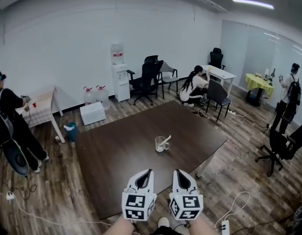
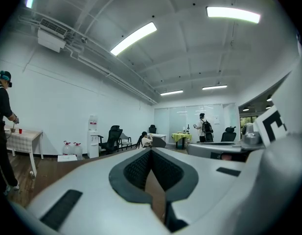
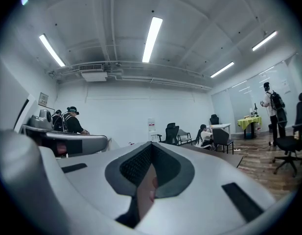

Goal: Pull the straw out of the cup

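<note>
While the single clear cup (image 1: 161,144) stood near the middle of the one dark brown rectangular table (image 1: 116,165), its one pale straw (image 1: 165,140) leaned inside it, the top end over the right rim. Two white hand-held grippers hovered side by side at the table's near edge, well apart from the cup: the left gripper (image 1: 147,172) and the right gripper (image 1: 178,172), each with jaws closed together on nothing.

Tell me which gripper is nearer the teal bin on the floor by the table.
Left. The teal bin stands off the left corner of the table. The left gripper hovers at the near edge on that side; the right gripper is beside it, farther away.
</note>
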Available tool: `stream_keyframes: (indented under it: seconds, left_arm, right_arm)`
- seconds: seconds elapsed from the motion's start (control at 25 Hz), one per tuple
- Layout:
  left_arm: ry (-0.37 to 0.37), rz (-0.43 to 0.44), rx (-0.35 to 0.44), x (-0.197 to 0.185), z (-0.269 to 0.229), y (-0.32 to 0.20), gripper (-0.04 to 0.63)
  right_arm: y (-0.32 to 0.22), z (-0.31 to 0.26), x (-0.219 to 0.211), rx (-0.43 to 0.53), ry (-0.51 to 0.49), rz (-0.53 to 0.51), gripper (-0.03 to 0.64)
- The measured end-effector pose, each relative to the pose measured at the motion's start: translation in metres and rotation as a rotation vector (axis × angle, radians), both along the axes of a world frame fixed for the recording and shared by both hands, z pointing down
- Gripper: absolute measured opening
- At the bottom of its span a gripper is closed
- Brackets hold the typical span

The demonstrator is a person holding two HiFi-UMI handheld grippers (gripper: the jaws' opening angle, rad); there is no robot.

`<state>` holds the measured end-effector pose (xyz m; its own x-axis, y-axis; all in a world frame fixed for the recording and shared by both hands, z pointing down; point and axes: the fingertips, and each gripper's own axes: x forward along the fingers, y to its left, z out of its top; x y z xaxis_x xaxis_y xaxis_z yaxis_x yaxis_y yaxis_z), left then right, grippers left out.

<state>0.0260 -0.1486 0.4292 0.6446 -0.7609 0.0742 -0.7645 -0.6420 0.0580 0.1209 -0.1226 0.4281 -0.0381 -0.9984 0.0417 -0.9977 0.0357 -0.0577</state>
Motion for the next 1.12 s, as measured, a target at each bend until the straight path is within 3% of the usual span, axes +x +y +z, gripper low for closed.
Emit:
stream_keyframes:
  seconds: [0.28, 0.64, 1.0, 1.12]
  left_arm:
    - [-0.028, -0.033, -0.024, 0.057, 0.004, -0.077, 0.002]
    - [-0.038, -0.097, -0.033, 0.097, 0.011, -0.163, 0.002]
    - [-0.048, -0.127, -0.056, 0.099, 0.024, -0.214, 0.002]
    - [-0.051, -0.128, -0.073, 0.093, 0.032, -0.229, 0.002]
  right_arm:
    - [-0.079, 0.008, 0.057, -0.031, -0.017, -0.04, 0.014]
    - [-0.172, 0.027, 0.093, -0.071, -0.021, -0.125, 0.015]
    - [-0.238, 0.05, 0.1, -0.114, -0.039, -0.141, 0.021]
    - [-0.255, 0.064, 0.095, -0.143, -0.039, -0.146, 0.064]
